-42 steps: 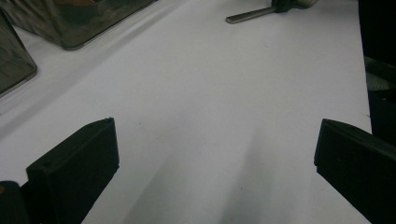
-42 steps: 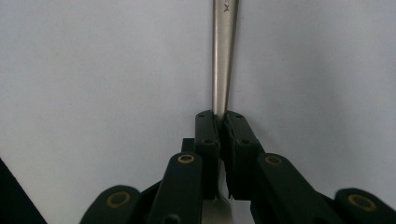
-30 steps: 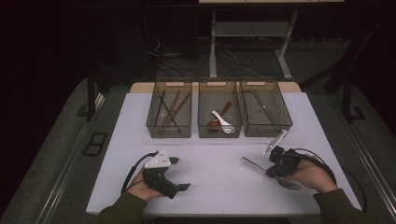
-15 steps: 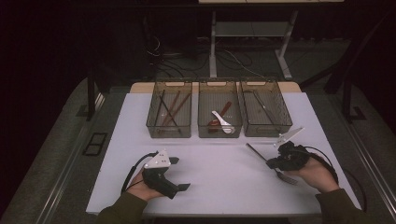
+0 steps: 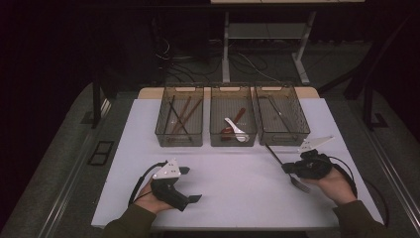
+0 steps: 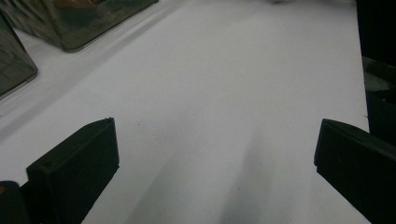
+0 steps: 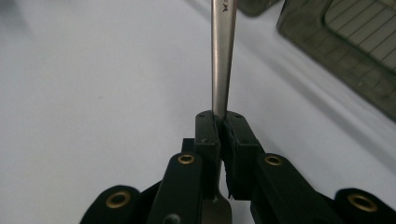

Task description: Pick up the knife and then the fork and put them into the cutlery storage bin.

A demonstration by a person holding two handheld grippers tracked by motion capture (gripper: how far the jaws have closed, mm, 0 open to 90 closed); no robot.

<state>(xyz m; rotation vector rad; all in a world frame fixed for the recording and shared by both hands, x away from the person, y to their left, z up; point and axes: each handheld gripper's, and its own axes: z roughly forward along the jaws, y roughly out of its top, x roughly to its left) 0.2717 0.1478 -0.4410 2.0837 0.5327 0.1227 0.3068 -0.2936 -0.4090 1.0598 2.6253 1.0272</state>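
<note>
Clamping a metal utensil (image 7: 222, 60) between closed jaws: right gripper (image 5: 288, 168), lower right of the high view, held above the white table (image 5: 237, 188). Handle pointing up and left toward the bins, broader end (image 5: 300, 184) protruding below the gripper near the hand (image 5: 336, 184). Resting low at lower left of the same view: left gripper (image 5: 190, 184), jaws wide apart, nothing between them, bare tabletop ahead in the left gripper view. Farther up the frame, side by side: left bin (image 5: 159, 134) with dark and brown sticks, middle bin (image 5: 214, 135) with a white spoon (image 5: 235, 129), right bin (image 5: 303, 130) with thin dark utensils.
</note>
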